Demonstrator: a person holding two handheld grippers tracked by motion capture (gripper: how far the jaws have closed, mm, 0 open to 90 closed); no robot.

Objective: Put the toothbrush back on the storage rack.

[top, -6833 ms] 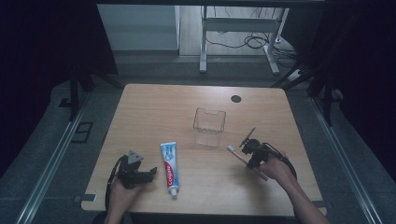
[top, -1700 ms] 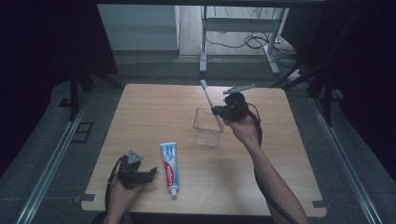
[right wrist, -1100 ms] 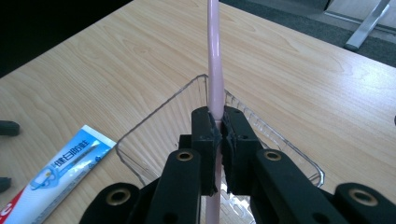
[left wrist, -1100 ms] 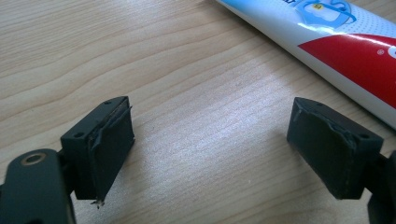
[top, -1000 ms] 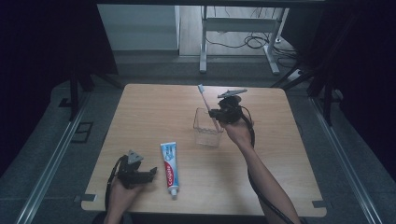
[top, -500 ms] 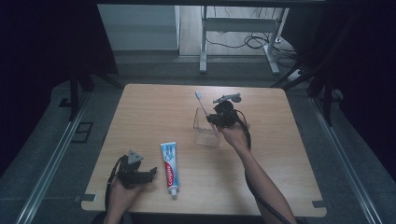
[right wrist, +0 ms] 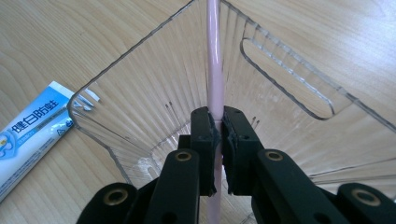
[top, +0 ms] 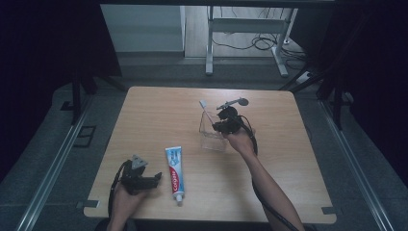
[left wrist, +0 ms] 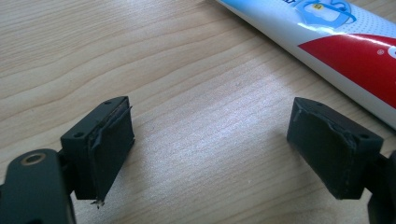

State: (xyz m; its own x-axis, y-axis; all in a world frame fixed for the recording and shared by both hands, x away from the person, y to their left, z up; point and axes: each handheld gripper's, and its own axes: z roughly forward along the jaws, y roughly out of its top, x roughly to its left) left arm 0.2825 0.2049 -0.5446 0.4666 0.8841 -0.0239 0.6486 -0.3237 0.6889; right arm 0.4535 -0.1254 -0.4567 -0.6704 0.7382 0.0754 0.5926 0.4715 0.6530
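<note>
A clear plastic box (top: 211,132) stands near the middle of the table. My right gripper (top: 224,120) hovers at its right rim, shut on a pink toothbrush (right wrist: 213,70) whose white head (top: 203,103) sticks up to the far left over the box (right wrist: 154,93). The right gripper (right wrist: 217,126) clamps the handle between both jaws, inside the box's opening. A toothpaste tube (top: 174,166) lies flat at the front of the table. My left gripper (top: 153,180) rests on the table just left of the tube, open; between its jaws (left wrist: 210,154) lies bare wood, with the toothpaste tube (left wrist: 336,42) to the upper right.
The wooden table (top: 144,115) has a small dark round disc (top: 243,101) near its far edge. Beyond the table stands a metal frame (top: 245,43) with cables on the floor. Dark curtains hang left and right.
My right gripper picked the toothbrush up from the table's right front, carried it back and leftward, and now holds it lower over the clear box. The left gripper has stayed still.
</note>
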